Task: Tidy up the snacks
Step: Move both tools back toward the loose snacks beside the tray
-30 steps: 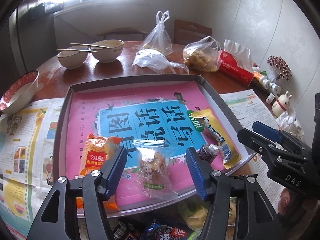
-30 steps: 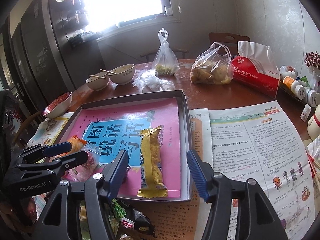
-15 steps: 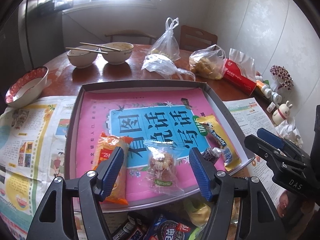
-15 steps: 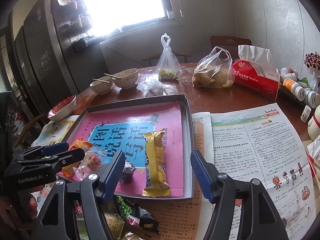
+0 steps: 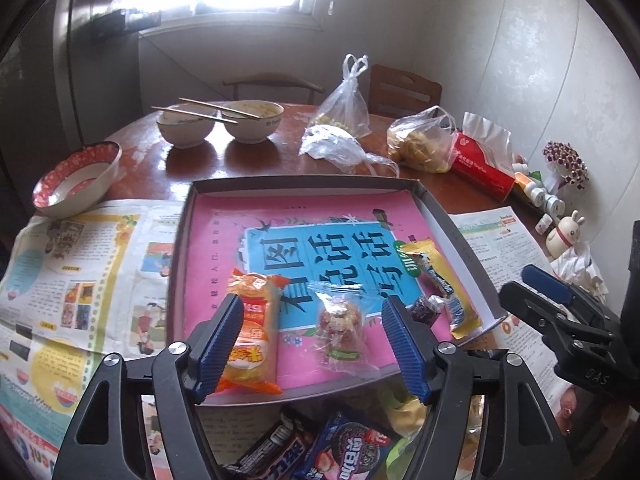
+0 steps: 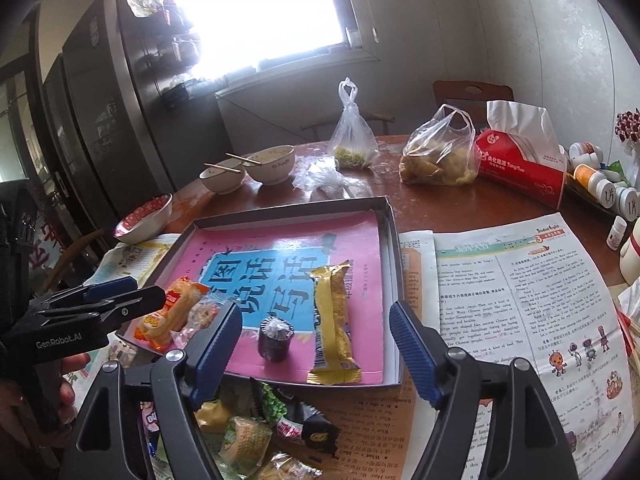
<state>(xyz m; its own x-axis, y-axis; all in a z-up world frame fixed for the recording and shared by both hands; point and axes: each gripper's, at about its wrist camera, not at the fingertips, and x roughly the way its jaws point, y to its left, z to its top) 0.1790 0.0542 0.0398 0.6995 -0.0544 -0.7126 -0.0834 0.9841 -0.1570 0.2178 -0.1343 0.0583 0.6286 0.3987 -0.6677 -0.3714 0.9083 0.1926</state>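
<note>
Cluttered kitchen table [image 6: 460, 208] under a bright window; newspapers spread on it, bowls and plastic bags toward the far edge. Shallow tray [image 5: 460, 236] lined with a pink book cover sits in the middle.

In the tray, four snacks along the near edge. From the left wrist view: orange packet [image 5: 252, 332] at about 7 o'clock, clear-wrapped sweet [image 5: 340, 324] at 6, small dark sweet [image 5: 424, 308] at 5, yellow bar [image 5: 436, 280] at 4. More loose snacks [image 6: 260, 432] are piled on the table just outside the near rim.

Left gripper [image 5: 312, 344] has just been opening; its jaws stand wide and nothing is pinched, with the clear-wrapped sweet lying below the gap. Right gripper [image 6: 316, 352] likewise just been opening, empty, above the dark sweet and the bar's near end.

Orientation: yellow bar's long axis runs roughly 12 to 6 in the right wrist view, near end almost at the rim. Orange packet also lies lengthwise, near to far.

Risks, my read:
- Snacks crowd the near rim; a finger catching a crinkly wrapper could drag one over the low wall.
- The grippers sit close together; both reaching into the pile could clash.
- Dark sweet looks round and may roll if nudged.
</note>
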